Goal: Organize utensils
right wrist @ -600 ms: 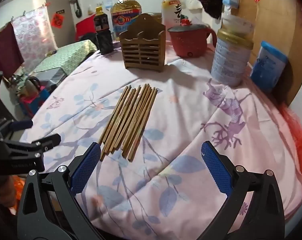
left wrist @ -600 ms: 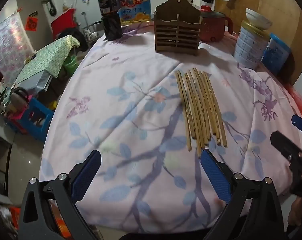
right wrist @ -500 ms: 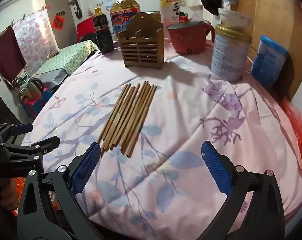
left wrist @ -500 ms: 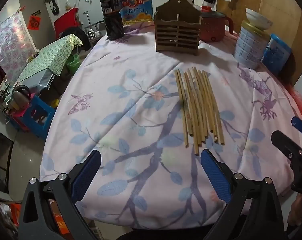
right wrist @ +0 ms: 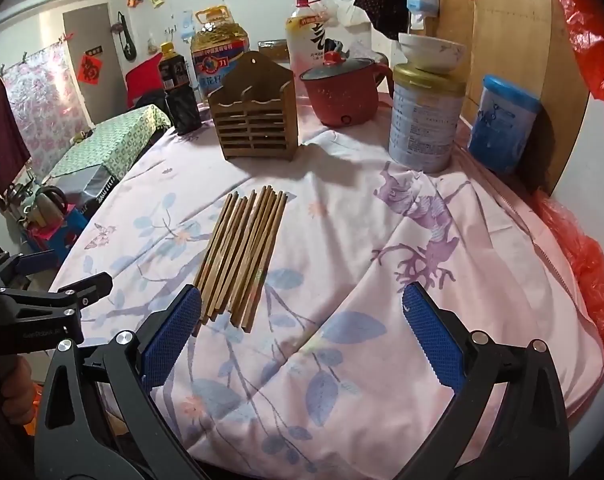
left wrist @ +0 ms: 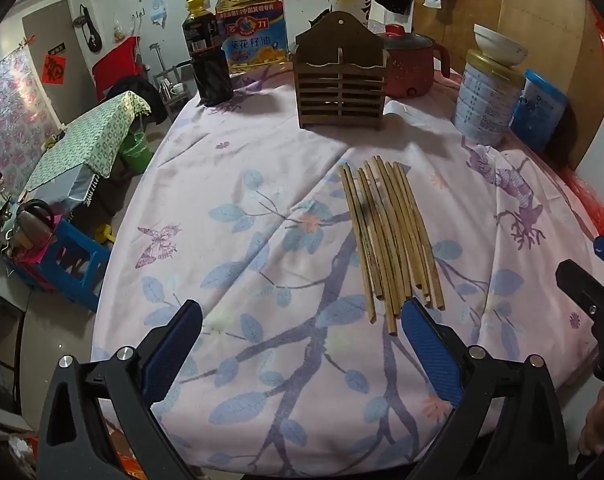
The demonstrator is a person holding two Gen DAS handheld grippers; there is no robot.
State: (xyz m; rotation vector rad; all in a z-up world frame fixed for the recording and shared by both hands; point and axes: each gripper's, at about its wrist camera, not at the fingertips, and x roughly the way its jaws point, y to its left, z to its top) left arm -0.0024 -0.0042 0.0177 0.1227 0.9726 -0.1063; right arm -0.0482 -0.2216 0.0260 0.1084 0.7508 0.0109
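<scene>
Several bamboo chopsticks (left wrist: 390, 236) (right wrist: 244, 254) lie side by side on the pink flowered tablecloth (left wrist: 262, 184) (right wrist: 382, 320). Behind them stands a brown wooden chopstick holder (left wrist: 341, 80) (right wrist: 256, 114), upright and empty as far as I see. My left gripper (left wrist: 302, 356) hovers open over the near edge, its right pad (left wrist: 430, 350) close to the chopsticks' near ends. My right gripper (right wrist: 302, 340) is open too, with its left pad (right wrist: 172, 338) beside those ends. Nothing sits between either pair of jaws. Each gripper shows at the edge of the other's view.
At the table's back stand a dark sauce bottle (left wrist: 206, 60), an oil jug (left wrist: 254, 32), a red pot (left wrist: 410, 66), a tin with a bowl on it (right wrist: 424, 116) and a blue canister (right wrist: 504, 124). Left of the table are a green-covered stand (left wrist: 90, 140) and a blue crate (left wrist: 66, 264).
Both grippers have moved a little forward over the table, so the chopsticks and the holder look nearer. Both stay open; nothing was taken hold of.
</scene>
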